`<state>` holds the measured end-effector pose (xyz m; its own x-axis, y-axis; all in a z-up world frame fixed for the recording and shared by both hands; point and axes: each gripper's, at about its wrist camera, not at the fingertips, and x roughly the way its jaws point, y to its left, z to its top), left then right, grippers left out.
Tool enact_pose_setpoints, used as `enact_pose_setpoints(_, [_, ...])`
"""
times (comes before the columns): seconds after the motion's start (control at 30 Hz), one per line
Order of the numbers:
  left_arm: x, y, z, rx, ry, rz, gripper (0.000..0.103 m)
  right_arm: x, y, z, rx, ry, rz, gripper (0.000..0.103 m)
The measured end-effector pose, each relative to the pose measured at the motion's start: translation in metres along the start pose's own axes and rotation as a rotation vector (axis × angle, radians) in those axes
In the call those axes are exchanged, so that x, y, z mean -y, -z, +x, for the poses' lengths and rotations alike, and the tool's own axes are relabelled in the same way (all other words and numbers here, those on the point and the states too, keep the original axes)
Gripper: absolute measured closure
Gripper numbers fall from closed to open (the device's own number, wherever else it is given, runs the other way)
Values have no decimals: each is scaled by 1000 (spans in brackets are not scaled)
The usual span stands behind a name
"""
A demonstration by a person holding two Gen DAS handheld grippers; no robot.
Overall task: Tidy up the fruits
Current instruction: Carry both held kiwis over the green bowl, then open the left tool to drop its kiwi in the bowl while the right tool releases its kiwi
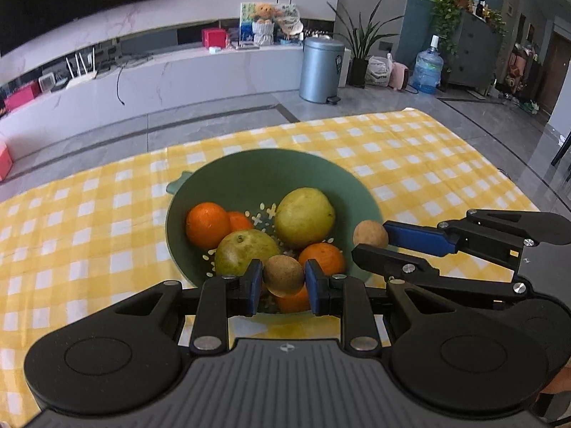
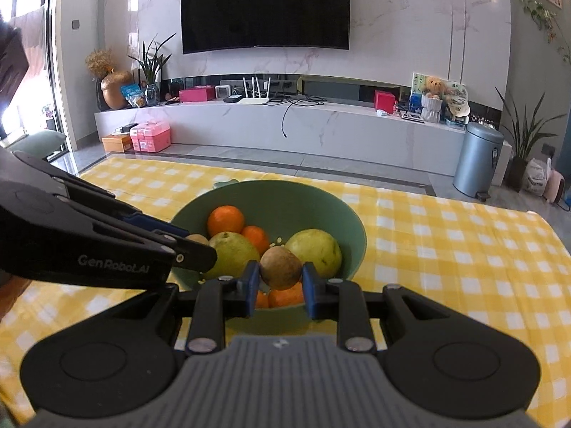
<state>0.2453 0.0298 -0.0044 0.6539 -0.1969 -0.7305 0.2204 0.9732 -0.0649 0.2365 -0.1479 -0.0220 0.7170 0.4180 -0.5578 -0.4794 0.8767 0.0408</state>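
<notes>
1. Green plastic formed the bowl (image 1: 228, 174) at the middle of your yellow checked tablecloth (image 1: 410, 157); it had drain slots in its bottom and fruit piled inside.
2. Your left gripper (image 1: 284, 280) was pinching a small brown fruit (image 1: 283, 275) between its blue pads (image 1: 254, 285). That fruit hung over the near rim of the bowl, above an orange (image 1: 323, 257) and just right of a yellow-green fruit (image 1: 246, 252).
3. Your right gripper (image 2: 281, 279) was clamped on a second small brown fruit (image 2: 281, 267), pads pressed to either side of it. It too was over the near part of the bowl, in front of the two large yellow-green fruits (image 2: 316, 252).
4. Seen from the left wrist view, your right gripper came in from the right side, with its brown fruit at its tip just above the bowl's right rim. Seen from the right wrist view, your left gripper came in from the left, its fruit mostly hidden behind the dark finger.
5. Inside the bowl you also had two oranges (image 1: 207, 224) on the left side, one behind the other, and another orange partly hidden under your left gripper's fruit.
6. Both held fruits were off the tablecloth and close together, one at each side of the bowl's near half.
</notes>
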Motion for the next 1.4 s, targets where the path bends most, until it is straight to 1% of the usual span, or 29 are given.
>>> enact_pose_setpoints(0.33, [-21, 5, 15, -50, 11, -45, 75, -3, -2, 42, -41, -31, -34, 81])
enact_pose_setpoints(0.5, [-23, 6, 14, -46, 12, -47, 75, -3, -2, 56, -54, -50, -9, 81])
enact_pose_setpoints(0.63, [-23, 6, 17, -46, 12, -53, 75, -1, 3, 64, -66, -54, 11, 81])
enact_pose_setpoints(0.8, [-25, 8, 24, -26, -12, -56, 75, -1, 4, 66, -53, -55, 2, 81])
enact_pose_setpoints(1.07, [-24, 9, 23, -10, -14, -42, 74, -3, 8, 66, -33, -46, -23, 81])
enact_pose_setpoints(1.17, [-26, 10, 21, -3, -5, -58, 70, -3, 7, 65, -30, -44, -28, 81])
enact_pose_setpoints(1.2, [-27, 11, 20, 1, 3, -68, 67, -4, 8, 65, -28, -42, -30, 81])
enact_pose_setpoints(1.23, [-28, 11, 18, 6, 15, -77, 61, -4, 9, 64, -25, -41, -32, 81])
enact_pose_setpoints(1.3, [-30, 12, 14, 21, 33, -88, 53, -5, 9, 63, -23, -41, -32, 81])
enact_pose_setpoints(1.4, [-29, 12, 8, 44, 28, -79, 52, -5, 9, 63, -24, -41, -28, 81])
